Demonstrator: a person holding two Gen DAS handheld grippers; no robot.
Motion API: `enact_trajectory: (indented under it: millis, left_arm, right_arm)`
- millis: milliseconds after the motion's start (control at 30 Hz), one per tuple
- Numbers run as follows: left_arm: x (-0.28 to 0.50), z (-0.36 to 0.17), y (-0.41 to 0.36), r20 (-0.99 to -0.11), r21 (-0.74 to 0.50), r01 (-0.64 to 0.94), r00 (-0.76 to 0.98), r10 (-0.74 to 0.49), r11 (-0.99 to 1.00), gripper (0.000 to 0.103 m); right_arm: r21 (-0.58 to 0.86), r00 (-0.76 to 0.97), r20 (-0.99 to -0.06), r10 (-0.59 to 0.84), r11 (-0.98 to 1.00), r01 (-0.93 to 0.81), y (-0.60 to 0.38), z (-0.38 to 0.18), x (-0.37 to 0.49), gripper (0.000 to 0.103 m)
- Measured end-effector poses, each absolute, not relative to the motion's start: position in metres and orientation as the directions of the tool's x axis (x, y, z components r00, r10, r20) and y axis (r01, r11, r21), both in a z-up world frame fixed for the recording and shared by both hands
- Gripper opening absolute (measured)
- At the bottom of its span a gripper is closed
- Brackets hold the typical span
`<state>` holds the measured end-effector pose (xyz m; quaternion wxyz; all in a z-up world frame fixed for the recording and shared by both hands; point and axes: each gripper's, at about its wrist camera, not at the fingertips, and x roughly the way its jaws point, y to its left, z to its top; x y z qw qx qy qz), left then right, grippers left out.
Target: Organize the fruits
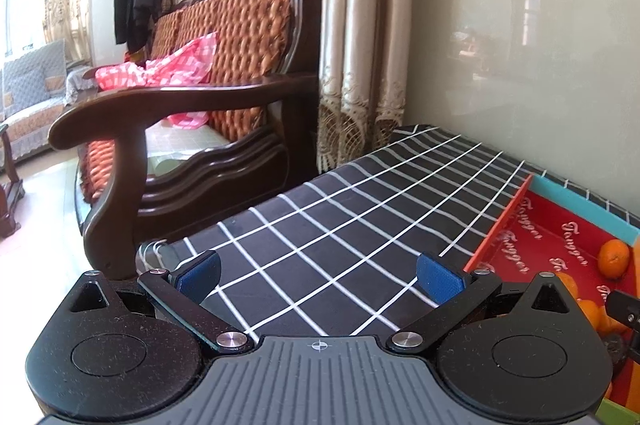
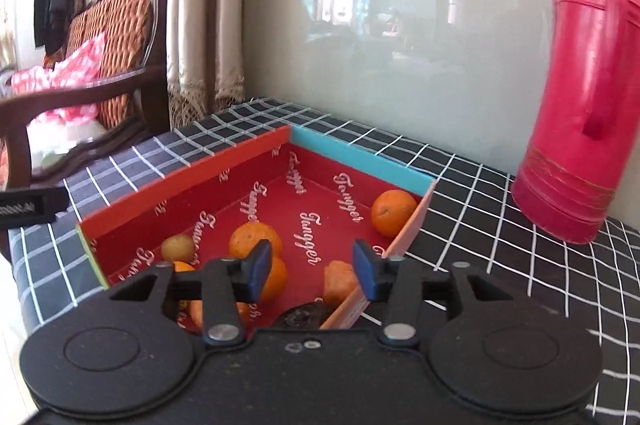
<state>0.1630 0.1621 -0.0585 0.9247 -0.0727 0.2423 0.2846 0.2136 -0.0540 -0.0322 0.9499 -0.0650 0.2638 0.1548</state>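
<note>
Your left gripper [image 1: 320, 275] is spread wide over the checked surface [image 1: 340, 209], holding nothing. Your right gripper [image 2: 313, 271] gapes empty above the red box [image 2: 192, 167], where the oranges [image 2: 393, 213] lie.

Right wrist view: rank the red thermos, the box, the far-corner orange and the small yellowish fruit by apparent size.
1. box
2. red thermos, close to the box in apparent size
3. far-corner orange
4. small yellowish fruit, smallest although nearer the camera

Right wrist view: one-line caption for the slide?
Open right gripper poised over red box of oranges on checked tablecloth, red thermos at right.
</note>
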Motion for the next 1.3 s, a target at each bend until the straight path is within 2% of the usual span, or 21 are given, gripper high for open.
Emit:
enact_trajectory:
  millis: [100, 167, 233, 300, 333, 567, 767, 1300]
  left_arm:
    - [0.159, -0.052, 0.155, -0.469, -0.013, -0.506, 0.765, 0.442, 0.862, 0.103]
    - [0.157, -0.046, 0.146, -0.471, 0.002, -0.449, 0.787, 0.397, 0.893, 0.103]
    - [0.147, -0.038, 0.136, -0.482, 0.011, -0.399, 0.801, 0.355, 0.917, 0.103]
    - [0.127, -0.029, 0.124, -0.473, 0.017, -0.358, 0.82, 0.323, 0.934, 0.103]
    - [0.117, -0.023, 0.119, -0.471, 0.021, -0.335, 0.828, 0.305, 0.942, 0.103]
    - [0.049, 0.011, 0.09, -0.44, 0.04, -0.241, 0.867, 0.233, 0.97, 0.103]
    - [0.017, 0.03, 0.087, -0.421, -0.007, -0.208, 0.888, 0.185, 0.978, 0.103]
    - [-0.008, 0.044, 0.079, -0.384, -0.006, -0.184, 0.908, 0.167, 0.983, 0.103]
  right_arm:
    - [-0.01, 0.853, -0.469, 0.23, 0.964, -0.265, -0.068, -0.019, 0.188, 0.071]
    - [0.005, 0.872, -0.445, 0.205, 0.974, -0.227, -0.078, -0.009, 0.168, 0.073]
    - [0.011, 0.889, -0.427, 0.166, 0.984, -0.178, -0.088, 0.0, 0.148, 0.081]
    - [0.027, 0.898, -0.417, 0.142, 0.989, -0.144, -0.097, 0.009, 0.127, 0.094]
    - [0.032, 0.9, -0.415, 0.133, 0.991, -0.131, -0.1, 0.012, 0.119, 0.096]
    - [0.081, 0.904, -0.419, 0.085, 0.995, -0.057, -0.116, 0.03, 0.07, 0.097]
    - [0.078, 0.906, -0.417, 0.071, 0.996, -0.043, -0.119, 0.036, 0.046, 0.097]
    - [0.083, 0.918, -0.39, 0.072, 0.996, -0.042, -0.118, 0.045, 0.023, 0.097]
